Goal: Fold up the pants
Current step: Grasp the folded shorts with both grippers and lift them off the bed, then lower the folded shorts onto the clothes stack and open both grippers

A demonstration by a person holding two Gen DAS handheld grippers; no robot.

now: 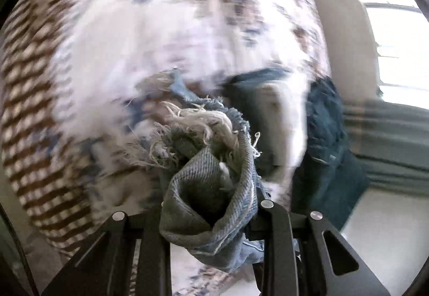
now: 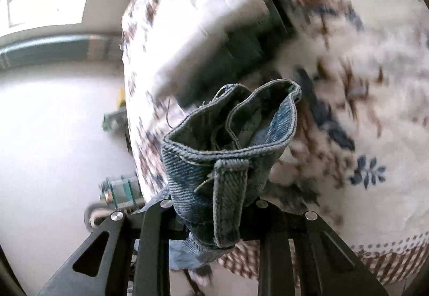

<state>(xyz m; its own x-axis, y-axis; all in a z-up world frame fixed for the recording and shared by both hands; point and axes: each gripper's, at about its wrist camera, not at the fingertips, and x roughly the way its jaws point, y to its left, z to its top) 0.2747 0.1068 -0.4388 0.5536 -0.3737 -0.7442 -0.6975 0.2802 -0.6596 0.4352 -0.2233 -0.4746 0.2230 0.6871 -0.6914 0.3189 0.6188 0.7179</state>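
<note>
Each view looks forward from just behind its own hand-held gripper, along the two black fingers at the bottom edge. The left wrist camera sits very near a bunched, frayed end of the pants [image 1: 209, 175] and faces down onto the flower-printed bed cover [image 1: 150, 35], with a bright window [image 1: 394, 35] at the right. The right wrist camera is as close to a waistband fold, facing the same cover, window at upper left. Both views are blurred.

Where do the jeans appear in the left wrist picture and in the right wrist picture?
Left wrist view: jeans, frayed end, low centre, bunched in the left gripper.
Right wrist view: jeans, waistband with belt loop, centre, bunched in the right gripper.
Shared landmark: the floral cloth behind the jeans.
</note>
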